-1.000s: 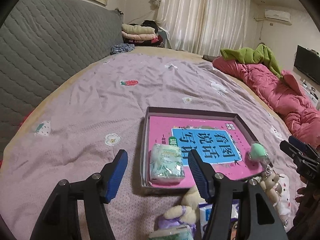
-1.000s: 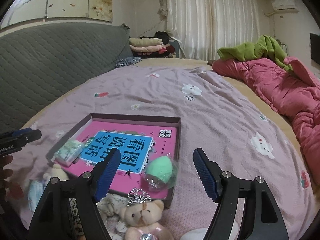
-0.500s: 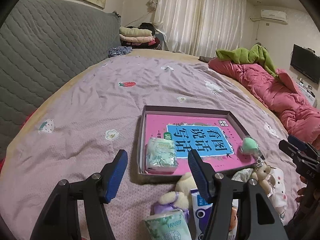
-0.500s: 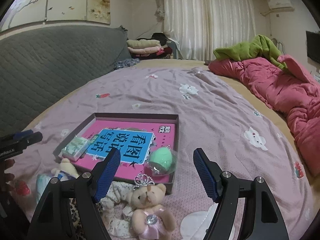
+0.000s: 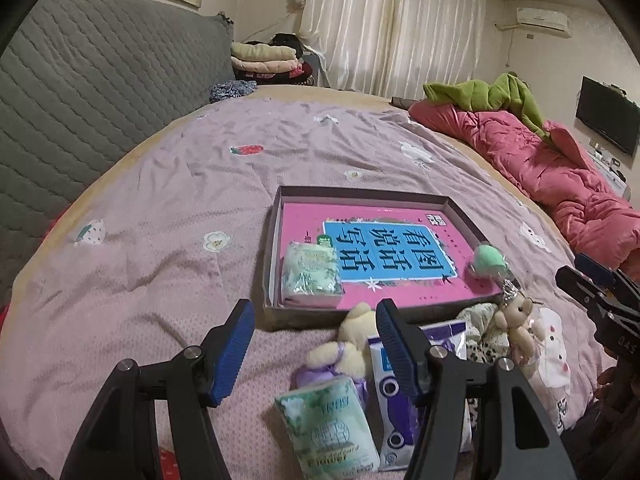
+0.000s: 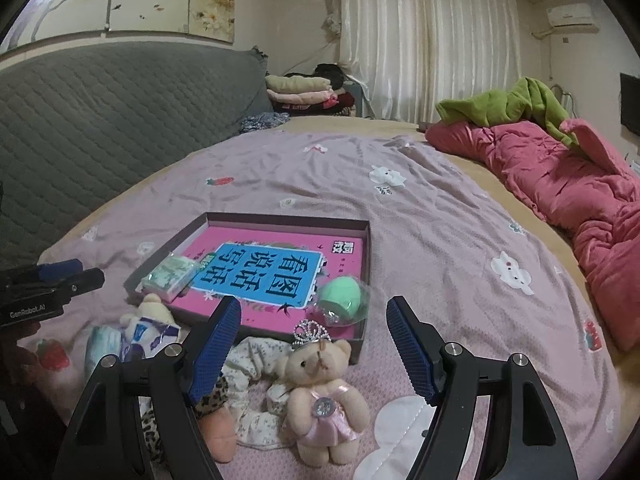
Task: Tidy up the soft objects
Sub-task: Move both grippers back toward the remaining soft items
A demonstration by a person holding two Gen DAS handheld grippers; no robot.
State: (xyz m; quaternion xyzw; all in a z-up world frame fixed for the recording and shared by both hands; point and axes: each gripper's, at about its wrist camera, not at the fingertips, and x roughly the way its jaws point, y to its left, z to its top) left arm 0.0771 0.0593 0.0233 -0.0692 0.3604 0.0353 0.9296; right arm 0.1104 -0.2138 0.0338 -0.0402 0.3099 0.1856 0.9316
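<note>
On the lilac quilted bed (image 6: pixel 440 216), the shallow brown cardboard tray (image 6: pixel 362 340) lies at twelve o'clock; my crowned beige teddy bear (image 6: pixel 320 396) sits before it; the green tissue pack (image 6: pixel 170 276) lies inside at ten.

Our left claw (image 5: pixel 312 354) and right claw (image 6: pixel 314 350) look alike: matte black angular arms, silver round screws at the joints, and ribbed blue pads (image 6: pixel 212 350) lining the fingers; one body carries white "GenRobot.AI" lettering.

"看图说话写话" on pink book (image 5: pixel 384 252)
</note>
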